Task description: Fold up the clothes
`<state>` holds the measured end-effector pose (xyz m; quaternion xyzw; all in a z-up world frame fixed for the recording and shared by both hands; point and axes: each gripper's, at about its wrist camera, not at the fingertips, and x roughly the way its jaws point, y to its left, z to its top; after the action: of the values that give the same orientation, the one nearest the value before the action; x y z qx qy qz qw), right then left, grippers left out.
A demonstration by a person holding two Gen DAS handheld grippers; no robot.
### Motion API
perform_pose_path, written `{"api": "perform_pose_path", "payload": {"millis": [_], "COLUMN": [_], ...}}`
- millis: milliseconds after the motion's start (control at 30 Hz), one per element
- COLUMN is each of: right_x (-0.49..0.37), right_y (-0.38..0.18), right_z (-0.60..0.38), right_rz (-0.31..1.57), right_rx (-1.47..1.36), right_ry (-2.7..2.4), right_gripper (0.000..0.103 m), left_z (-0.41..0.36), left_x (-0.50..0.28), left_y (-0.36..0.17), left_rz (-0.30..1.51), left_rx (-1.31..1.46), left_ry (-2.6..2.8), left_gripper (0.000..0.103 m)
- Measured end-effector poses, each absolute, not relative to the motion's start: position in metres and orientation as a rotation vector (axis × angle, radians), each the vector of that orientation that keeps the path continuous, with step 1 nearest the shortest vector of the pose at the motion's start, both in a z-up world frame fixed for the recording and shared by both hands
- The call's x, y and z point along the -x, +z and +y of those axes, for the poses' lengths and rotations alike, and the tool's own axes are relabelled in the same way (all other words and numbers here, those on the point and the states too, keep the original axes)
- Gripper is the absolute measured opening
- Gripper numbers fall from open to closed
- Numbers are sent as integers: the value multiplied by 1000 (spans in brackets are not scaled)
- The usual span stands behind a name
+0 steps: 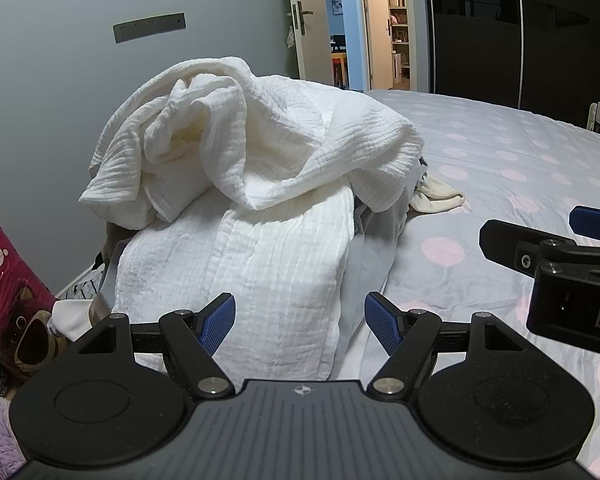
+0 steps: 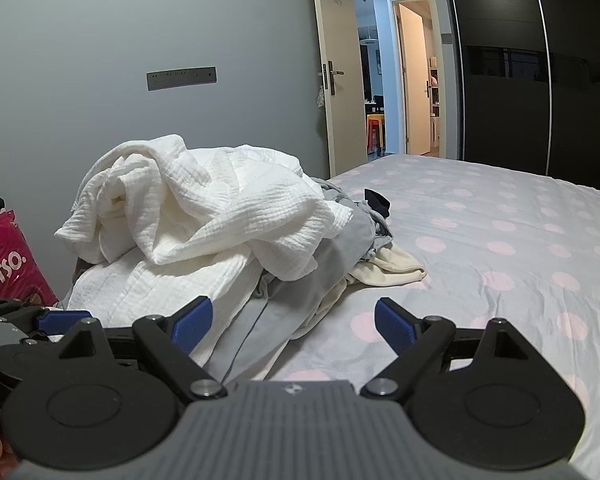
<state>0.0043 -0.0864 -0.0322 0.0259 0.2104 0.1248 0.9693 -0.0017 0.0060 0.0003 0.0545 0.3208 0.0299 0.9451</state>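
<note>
A pile of clothes lies on the bed, topped by a crumpled white waffle-weave garment (image 1: 260,152) that also shows in the right wrist view (image 2: 204,208). Grey clothing (image 2: 300,280) and a cream piece (image 2: 392,264) lie under and beside it. My left gripper (image 1: 300,320) is open and empty, just in front of the pile's near white fold. My right gripper (image 2: 294,324) is open and empty, over the grey cloth's edge. The right gripper (image 1: 548,248) shows at the right of the left wrist view; the left gripper's blue fingertips (image 2: 64,320) show at the left of the right wrist view.
The bed has a grey sheet with pink dots (image 2: 500,248) stretching to the right. A pink Lotso package (image 1: 0,272) stands at the left, by a grey wall. An open door (image 2: 340,80) and a dark wardrobe (image 2: 520,80) are behind.
</note>
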Motion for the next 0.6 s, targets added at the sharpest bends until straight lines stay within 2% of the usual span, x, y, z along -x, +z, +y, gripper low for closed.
{"api": "perform_pose_path", "payload": {"millis": [600], "right_x": [-8], "right_y": [-34], "right_z": [-83], "right_rz": [437], "right_rx": [-54], "right_ry": [269], "right_gripper": [90], "left_z": [13], "left_x": [-3], "left_y": [2], "left_rz": [660], "left_rx": [-115], "left_ry": [70], "left_gripper": [70]}}
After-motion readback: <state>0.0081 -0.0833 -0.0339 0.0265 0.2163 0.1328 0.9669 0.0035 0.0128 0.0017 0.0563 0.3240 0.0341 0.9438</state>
